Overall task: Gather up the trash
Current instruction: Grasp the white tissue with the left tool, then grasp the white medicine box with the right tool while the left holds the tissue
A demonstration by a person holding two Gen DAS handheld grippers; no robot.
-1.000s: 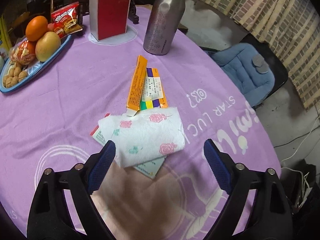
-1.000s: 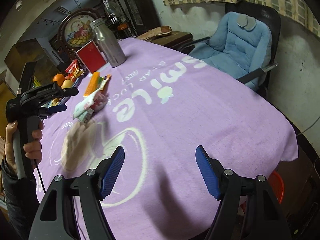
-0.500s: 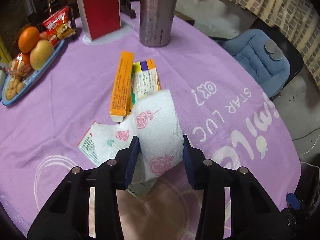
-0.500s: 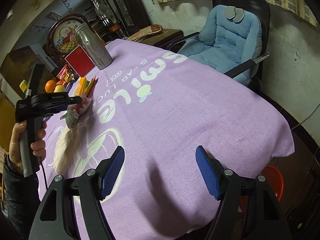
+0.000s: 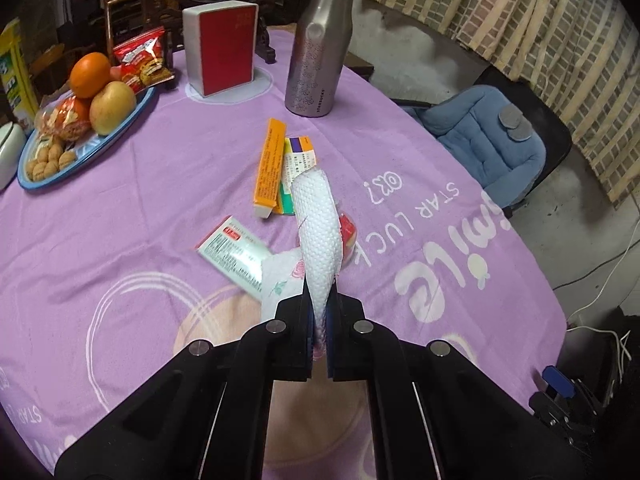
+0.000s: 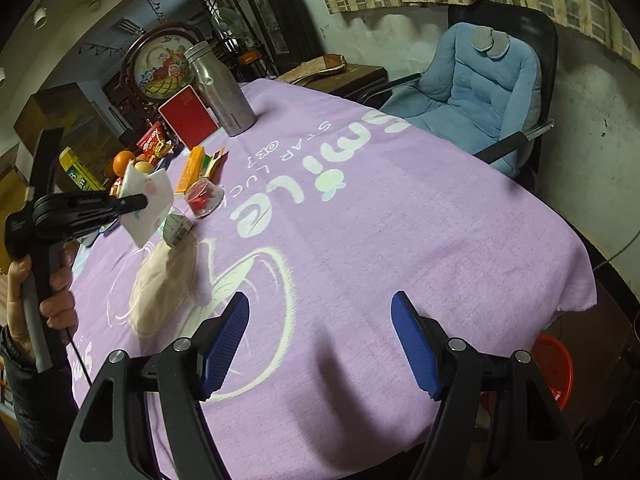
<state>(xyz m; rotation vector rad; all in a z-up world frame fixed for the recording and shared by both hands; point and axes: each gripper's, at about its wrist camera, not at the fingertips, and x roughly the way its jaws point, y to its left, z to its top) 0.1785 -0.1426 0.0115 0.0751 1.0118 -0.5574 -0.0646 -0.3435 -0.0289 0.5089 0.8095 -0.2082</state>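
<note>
Right now the left tool is pinched tight on the floral napkin, which hangs clear of the bench with its long axis running straight out ahead of the tips. An orange basket, probably the bin, sits on the floor off the bench's far corner, beside the right tool, whose blue pads stand wide apart with nothing in them. So the napkin likely has to travel across toward that side.
</note>
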